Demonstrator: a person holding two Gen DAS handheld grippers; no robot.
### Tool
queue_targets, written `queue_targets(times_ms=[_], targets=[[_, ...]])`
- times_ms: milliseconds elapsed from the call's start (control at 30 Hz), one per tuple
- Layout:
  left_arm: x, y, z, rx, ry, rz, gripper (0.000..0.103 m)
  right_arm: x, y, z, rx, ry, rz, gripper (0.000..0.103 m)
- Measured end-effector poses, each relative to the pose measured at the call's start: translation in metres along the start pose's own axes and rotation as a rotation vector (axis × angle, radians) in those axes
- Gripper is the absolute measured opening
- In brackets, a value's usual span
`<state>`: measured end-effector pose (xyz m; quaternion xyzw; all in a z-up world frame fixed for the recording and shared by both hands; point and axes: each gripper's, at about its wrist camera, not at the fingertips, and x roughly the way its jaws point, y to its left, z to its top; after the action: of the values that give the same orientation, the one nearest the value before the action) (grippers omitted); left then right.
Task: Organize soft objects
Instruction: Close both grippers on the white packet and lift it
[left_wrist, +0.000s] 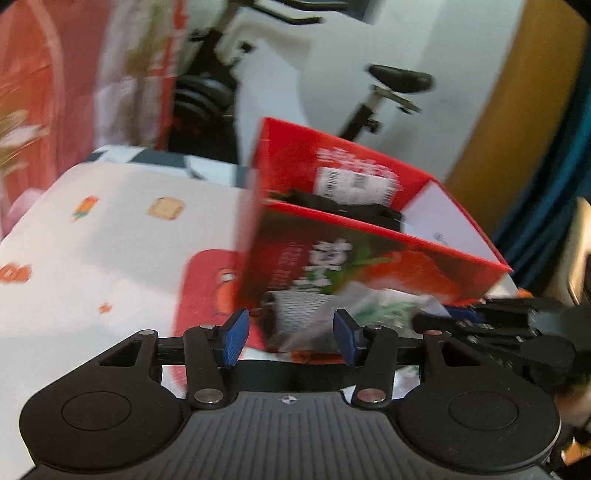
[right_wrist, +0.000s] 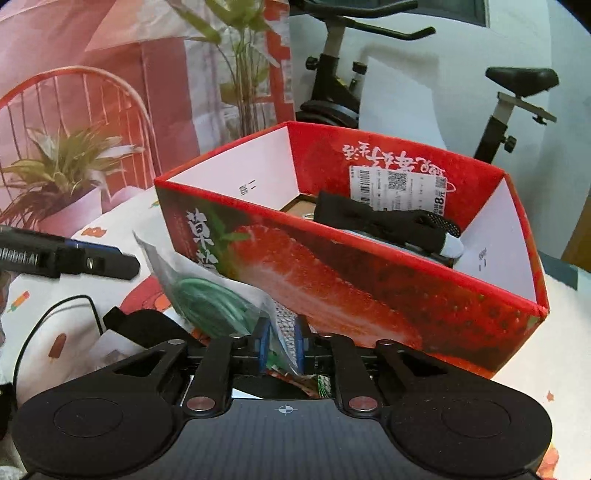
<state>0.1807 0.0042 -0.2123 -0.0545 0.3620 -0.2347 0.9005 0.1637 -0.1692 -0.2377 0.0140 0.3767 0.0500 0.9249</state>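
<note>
A clear plastic bag (right_wrist: 207, 295) with a green coil inside sticks up against the front of a red strawberry-print box (right_wrist: 369, 295). My right gripper (right_wrist: 281, 347) is shut on the bag's lower edge. In the left wrist view the same bag (left_wrist: 314, 317) lies between the blue pads (left_wrist: 236, 336) of my left gripper (left_wrist: 290, 336), which stands open, its left pad well off the bag. The box (left_wrist: 369, 258) is blurred there. A black glove (right_wrist: 369, 218) with a white fingertip lies inside the box. My left gripper (right_wrist: 74, 258) shows at the left edge of the right wrist view.
A white tablecloth (left_wrist: 110, 240) with small printed figures covers the table. A black cable (right_wrist: 55, 306) loops on it at the left. Behind stand an exercise bike (right_wrist: 332, 74) and a printed backdrop with a potted plant (right_wrist: 62, 166). A wooden door (left_wrist: 498, 110) is at the right.
</note>
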Motion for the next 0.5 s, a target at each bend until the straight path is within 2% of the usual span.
queue_targets(times_ms=[167, 367, 400, 500], targets=[[0.015, -0.022, -0.007, 0.131, 0.026, -0.030, 0.052, 0.001, -0.010, 0.000, 0.066, -0.003, 0.010, 0.021], [0.034, -0.024, -0.007, 0.155, 0.042, -0.026, 0.052, 0.003, -0.012, -0.002, 0.089, -0.007, 0.016, 0.023], [0.036, -0.024, -0.006, 0.161, 0.046, -0.025, 0.050, 0.003, -0.013, -0.003, 0.097, -0.009, 0.017, 0.024], [0.041, -0.027, -0.008, 0.187, 0.060, -0.022, 0.033, 0.002, -0.016, -0.005, 0.120, -0.016, 0.017, 0.030]])
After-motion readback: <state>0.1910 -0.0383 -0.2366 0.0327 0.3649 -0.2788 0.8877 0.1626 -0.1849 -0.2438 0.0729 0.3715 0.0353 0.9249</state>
